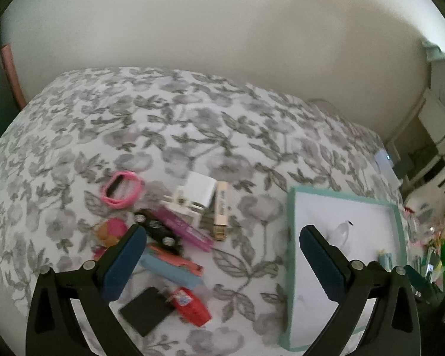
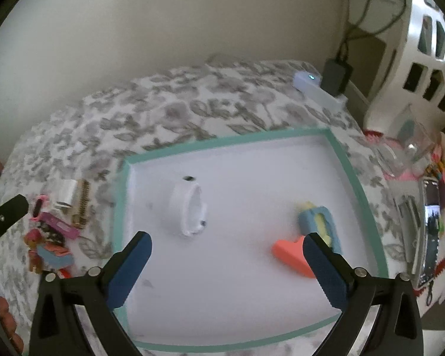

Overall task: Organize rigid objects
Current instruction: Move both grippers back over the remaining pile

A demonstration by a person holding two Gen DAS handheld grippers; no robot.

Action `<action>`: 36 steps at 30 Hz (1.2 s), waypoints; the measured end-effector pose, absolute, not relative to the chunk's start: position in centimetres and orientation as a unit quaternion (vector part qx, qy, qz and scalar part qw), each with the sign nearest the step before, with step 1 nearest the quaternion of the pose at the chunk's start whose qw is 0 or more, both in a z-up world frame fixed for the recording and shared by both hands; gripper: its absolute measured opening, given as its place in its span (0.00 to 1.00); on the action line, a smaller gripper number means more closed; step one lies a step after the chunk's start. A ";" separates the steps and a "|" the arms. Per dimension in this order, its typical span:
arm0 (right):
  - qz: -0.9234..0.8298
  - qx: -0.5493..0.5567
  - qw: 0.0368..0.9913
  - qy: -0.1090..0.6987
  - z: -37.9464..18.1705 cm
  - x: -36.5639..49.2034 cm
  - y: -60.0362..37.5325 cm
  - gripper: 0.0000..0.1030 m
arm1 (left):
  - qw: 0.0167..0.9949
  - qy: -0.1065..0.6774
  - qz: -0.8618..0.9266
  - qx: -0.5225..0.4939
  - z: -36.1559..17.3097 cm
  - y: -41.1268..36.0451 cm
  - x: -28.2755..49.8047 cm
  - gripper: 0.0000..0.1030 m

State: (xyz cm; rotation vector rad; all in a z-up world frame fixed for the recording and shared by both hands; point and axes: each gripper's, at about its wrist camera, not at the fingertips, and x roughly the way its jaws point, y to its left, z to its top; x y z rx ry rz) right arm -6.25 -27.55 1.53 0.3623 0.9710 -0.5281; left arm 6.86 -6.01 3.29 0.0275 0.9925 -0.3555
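A white tray with a teal rim (image 1: pixel 292 237) (image 2: pixel 222 144) lies on the floral bed cover. In it lie a white roll of tape (image 2: pixel 188 209), an orange heart-shaped piece (image 2: pixel 290 255) and a blue and yellow item (image 2: pixel 320 221). Left of the tray is a pile: pink hair bands (image 1: pixel 122 189), a white plug adapter (image 1: pixel 197 197), a wooden clip (image 1: pixel 221 212), a black toy car (image 1: pixel 158 231), a purple pen (image 1: pixel 187 227), a red item (image 1: pixel 191 307), a black square (image 1: pixel 146 310). My left gripper (image 1: pixel 219 261) is open above the pile's right side. My right gripper (image 2: pixel 227 267) is open above the tray, empty.
A white device with a lit dot (image 2: pixel 308 81) and a black charger (image 2: pixel 336 75) sit at the bed's far corner. A white shelf unit (image 2: pixel 415 47) stands to the right. A phone (image 2: pixel 430 231) and cluttered small items lie at the right edge.
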 end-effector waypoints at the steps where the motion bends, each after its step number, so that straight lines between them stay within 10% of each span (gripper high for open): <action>1: -0.247 0.174 0.838 0.454 1.7 -6.2 -27.2 1.00 | 0.867 0.470 -0.165 0.010 3.6 -5.3 7.0 1.00; 36: -0.068 0.085 0.839 0.533 -2.7 0.8 -10.6 1.00 | 0.811 0.583 -0.039 -0.007 -0.8 7.6 9.4 1.00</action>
